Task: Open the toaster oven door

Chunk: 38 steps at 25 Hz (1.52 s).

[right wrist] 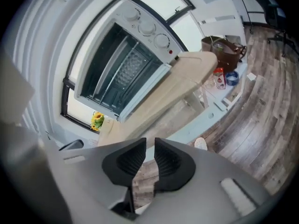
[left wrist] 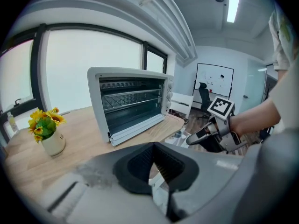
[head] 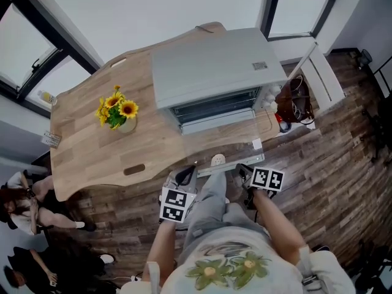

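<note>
Wooden table (head: 86, 141) carried the toaster oven (head: 211, 72) at its far right end, its glass door (head: 223, 146) lying open towards the table's near edge. You held both grippers just off that edge: left gripper (head: 185, 177) pinched together, empty; right gripper (head: 245, 173) slightly parted, gripping nothing.

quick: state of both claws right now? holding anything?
Left claw: shut, empty.
Right claw: open by a narrow gap, nothing between the jaws.

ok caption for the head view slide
Open toaster oven on a wooden table, left tool and right tool empty
</note>
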Each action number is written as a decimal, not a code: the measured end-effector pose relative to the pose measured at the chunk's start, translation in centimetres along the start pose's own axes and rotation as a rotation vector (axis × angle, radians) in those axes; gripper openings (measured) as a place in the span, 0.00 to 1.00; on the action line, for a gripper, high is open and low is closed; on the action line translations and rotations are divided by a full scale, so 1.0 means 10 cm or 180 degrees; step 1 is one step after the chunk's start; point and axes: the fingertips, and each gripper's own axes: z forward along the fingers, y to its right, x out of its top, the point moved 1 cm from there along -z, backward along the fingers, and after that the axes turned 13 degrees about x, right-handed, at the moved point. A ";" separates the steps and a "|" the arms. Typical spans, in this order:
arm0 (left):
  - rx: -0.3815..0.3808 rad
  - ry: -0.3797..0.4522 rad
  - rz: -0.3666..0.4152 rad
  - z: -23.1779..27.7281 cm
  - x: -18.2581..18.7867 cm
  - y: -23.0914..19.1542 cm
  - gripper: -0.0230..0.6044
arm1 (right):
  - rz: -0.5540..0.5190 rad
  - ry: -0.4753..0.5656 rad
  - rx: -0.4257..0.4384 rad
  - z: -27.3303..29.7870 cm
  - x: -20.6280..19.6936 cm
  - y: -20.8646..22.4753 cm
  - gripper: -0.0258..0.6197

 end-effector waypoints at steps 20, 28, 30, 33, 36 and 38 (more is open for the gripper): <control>-0.0089 0.0677 -0.0394 -0.43 0.60 0.34 0.04 | -0.2227 0.0971 0.0313 -0.68 0.39 -1.46 0.04; -0.0105 0.0834 -0.0395 -0.55 0.75 0.44 0.04 | -0.2936 0.1009 0.0132 -0.80 0.36 -1.77 0.04; -0.0115 0.0855 -0.0382 -0.57 0.76 0.46 0.04 | -0.2989 0.1010 0.0123 -0.81 0.34 -1.79 0.04; -0.0127 0.0875 -0.0381 -0.60 0.77 0.48 0.04 | -0.3039 0.1003 0.0113 -0.83 0.31 -1.81 0.04; -0.0134 0.0879 -0.0383 -0.63 0.77 0.50 0.04 | -0.3056 0.1001 0.0109 -0.84 0.29 -1.81 0.04; -0.0133 0.0885 -0.0381 -0.64 0.77 0.51 0.04 | -0.3073 0.0999 0.0103 -0.86 0.28 -1.81 0.04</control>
